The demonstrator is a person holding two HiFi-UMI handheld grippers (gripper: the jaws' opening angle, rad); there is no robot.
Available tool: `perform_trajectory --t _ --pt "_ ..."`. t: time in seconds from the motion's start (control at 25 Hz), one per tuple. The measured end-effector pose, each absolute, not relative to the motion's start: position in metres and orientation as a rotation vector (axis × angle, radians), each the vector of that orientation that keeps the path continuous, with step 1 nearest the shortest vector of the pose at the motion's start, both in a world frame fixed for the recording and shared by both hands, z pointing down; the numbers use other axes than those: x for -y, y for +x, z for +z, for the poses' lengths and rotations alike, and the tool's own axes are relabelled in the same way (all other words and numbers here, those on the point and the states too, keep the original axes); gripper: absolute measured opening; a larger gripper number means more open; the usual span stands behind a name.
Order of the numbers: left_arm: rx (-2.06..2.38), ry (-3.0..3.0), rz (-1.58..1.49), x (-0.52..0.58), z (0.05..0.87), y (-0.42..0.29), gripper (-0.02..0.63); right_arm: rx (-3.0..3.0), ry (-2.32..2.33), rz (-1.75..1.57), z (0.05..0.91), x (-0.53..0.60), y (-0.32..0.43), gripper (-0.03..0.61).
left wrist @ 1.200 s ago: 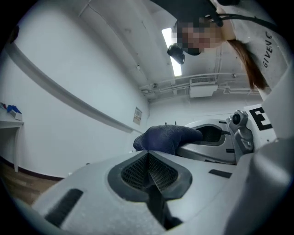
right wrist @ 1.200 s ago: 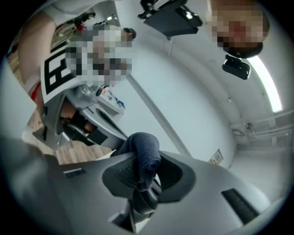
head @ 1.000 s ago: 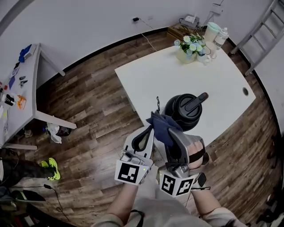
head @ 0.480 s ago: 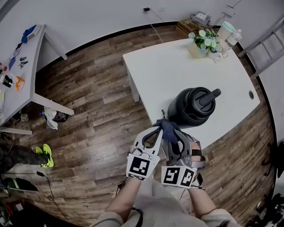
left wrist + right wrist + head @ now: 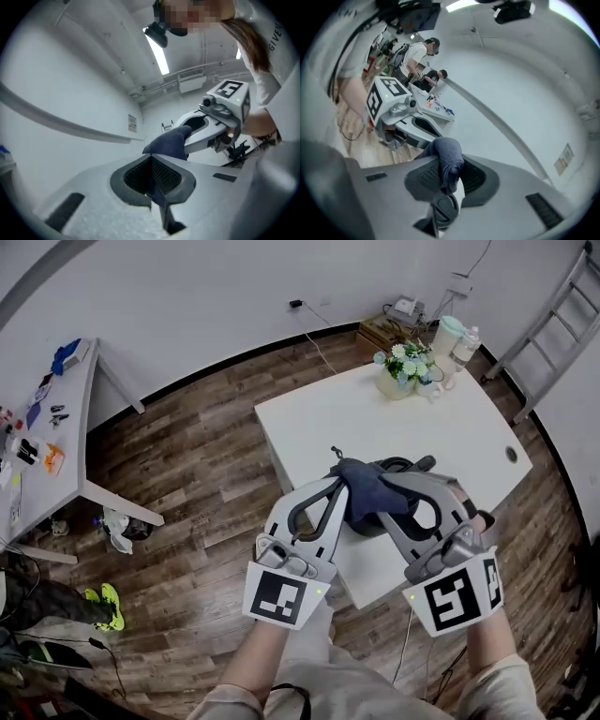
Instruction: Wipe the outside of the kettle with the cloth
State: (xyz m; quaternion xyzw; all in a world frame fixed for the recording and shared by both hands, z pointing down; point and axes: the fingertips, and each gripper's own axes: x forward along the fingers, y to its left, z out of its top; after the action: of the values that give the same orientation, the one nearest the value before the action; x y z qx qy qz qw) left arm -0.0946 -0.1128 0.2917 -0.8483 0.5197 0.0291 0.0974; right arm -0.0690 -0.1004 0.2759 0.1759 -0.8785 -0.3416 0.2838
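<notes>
White table | kettle mostly hidden behind cloth | left gripper, right gripper: fingers clamped on cloth

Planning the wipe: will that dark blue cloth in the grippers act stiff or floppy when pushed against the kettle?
Probably floppy: the cloth bunches and sags between the left gripper and right gripper. Likely light, since small pinches carry it. It should mould around the kettle.

Partial dark lettering "GIVEN" runs along the white garment sleeve. Print on the small wall notice is illegible.
</notes>
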Motion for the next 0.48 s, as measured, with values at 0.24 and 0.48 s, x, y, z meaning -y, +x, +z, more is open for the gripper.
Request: perform_trajectory --t 0.24,0.48 --pt "-1.418 -2.374 -0.048 0.167 0.268 -0.09 0.008 2.414 -0.009 -0.823 0.261 0.161 -0.056 0.063" --pt "-1.36 -2.474 -0.131 0.223 0.304 -0.083 0.008 2.355 -0.227 -0.511 0.305 0.228 -0.049 0.063"
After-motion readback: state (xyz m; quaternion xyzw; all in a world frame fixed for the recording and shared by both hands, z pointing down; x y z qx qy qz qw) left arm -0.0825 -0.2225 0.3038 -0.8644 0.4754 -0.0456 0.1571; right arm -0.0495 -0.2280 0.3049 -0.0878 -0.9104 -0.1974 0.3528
